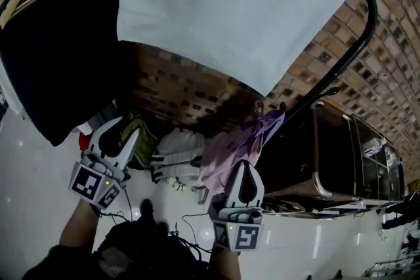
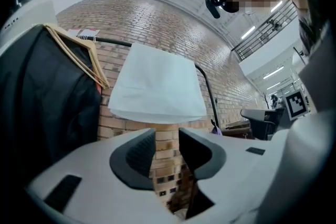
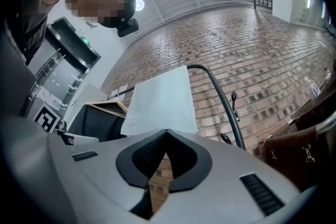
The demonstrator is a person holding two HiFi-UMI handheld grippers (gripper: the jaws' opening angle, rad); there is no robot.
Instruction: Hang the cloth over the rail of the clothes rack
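The white cloth (image 1: pixel 236 3) hangs draped over the black rail (image 1: pixel 369 23) of the clothes rack, in front of a brick wall. Both grippers are below it and apart from it. My left gripper (image 1: pixel 133 130) is open with nothing between its jaws; in its own view the cloth (image 2: pixel 157 86) hangs beyond the gap of the left gripper (image 2: pixel 167 135). My right gripper (image 1: pixel 244 166) is shut with its tips touching and holds nothing. In the right gripper view the cloth (image 3: pixel 163 102) and the curved rail (image 3: pixel 220 97) lie past the right gripper (image 3: pixel 167 134).
A black garment (image 1: pixel 59 42) on wooden hangers (image 2: pixel 79 55) hangs left of the cloth. Below the rack lie a purple cloth (image 1: pixel 243 141), a white backpack (image 1: pixel 177 151) and a brown case (image 1: pixel 328 147). Cables run across the white floor.
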